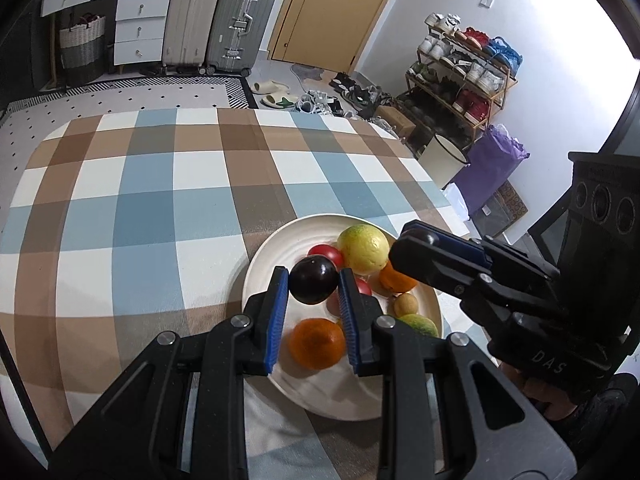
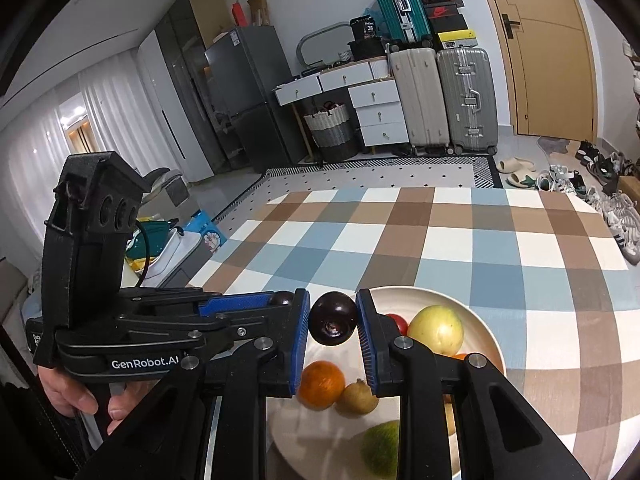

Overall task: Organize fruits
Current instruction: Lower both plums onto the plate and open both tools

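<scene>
The dark plum [image 1: 313,285] is smooth and glossy, the plate [image 1: 280,248] a matt cream glaze with faint ridges, the table [image 1: 160,200] covered in soft matt checked cloth – the fingers [image 1: 276,312] matt black plastic with ribbed blue pads and shiny metal pins

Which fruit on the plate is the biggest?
The yellow-green round fruit at the far side of the white plate. It is bigger than the oranges, the red fruits and the small tan fruit around it.
</scene>
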A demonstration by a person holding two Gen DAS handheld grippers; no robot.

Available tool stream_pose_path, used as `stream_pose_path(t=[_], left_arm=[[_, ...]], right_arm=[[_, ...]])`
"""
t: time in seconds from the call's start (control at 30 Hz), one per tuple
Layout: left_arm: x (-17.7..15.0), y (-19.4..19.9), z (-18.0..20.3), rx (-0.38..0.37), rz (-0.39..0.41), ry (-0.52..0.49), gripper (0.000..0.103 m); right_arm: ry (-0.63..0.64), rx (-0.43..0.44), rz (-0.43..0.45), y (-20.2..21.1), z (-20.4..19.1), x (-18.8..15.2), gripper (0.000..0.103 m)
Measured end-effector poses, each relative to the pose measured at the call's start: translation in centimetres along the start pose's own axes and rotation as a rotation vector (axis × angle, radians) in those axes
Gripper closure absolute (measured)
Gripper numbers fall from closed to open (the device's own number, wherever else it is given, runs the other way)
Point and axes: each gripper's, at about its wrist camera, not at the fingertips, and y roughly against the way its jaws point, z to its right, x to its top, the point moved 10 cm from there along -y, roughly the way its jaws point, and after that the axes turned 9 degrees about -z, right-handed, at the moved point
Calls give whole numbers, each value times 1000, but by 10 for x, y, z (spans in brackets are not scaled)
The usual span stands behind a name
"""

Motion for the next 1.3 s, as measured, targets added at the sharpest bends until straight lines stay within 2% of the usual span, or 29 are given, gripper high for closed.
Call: stream_pose_path(t=[0.37,0.63,0.7,0.73,0.8,0.83,1.13,1.3], left_arm=[[-3,-28,-11,-16,-44,13,80],[-4,-43,-10,-60,-61,29,81],[-4,-46,-10,-67,-61,36,80],[-4,-46,-10,-68,-61,39,80],[-4,-47,-11,-60,-67,41,80],[-4,-47,-12,-52,-69,43,80],[-10,-20,-15,-34,-33,72,80],[-18,0,-14,3,4,74,80]], right_arm=[[-32,-1,-97,-36,16,-13,80],[-60,-10,-113,-44,24,-20,79],[-68,-10,-116,-45,26,-21,76],[-75,-9,-113,-44,27,-20,73],[-88,-9,-103,-42,29,-19,60],[-95,-9,-93,-39,30,-18,59],[-131,-19,-43,-15,36,-15,59],[-130,-21,0,6,32,-14,57]])
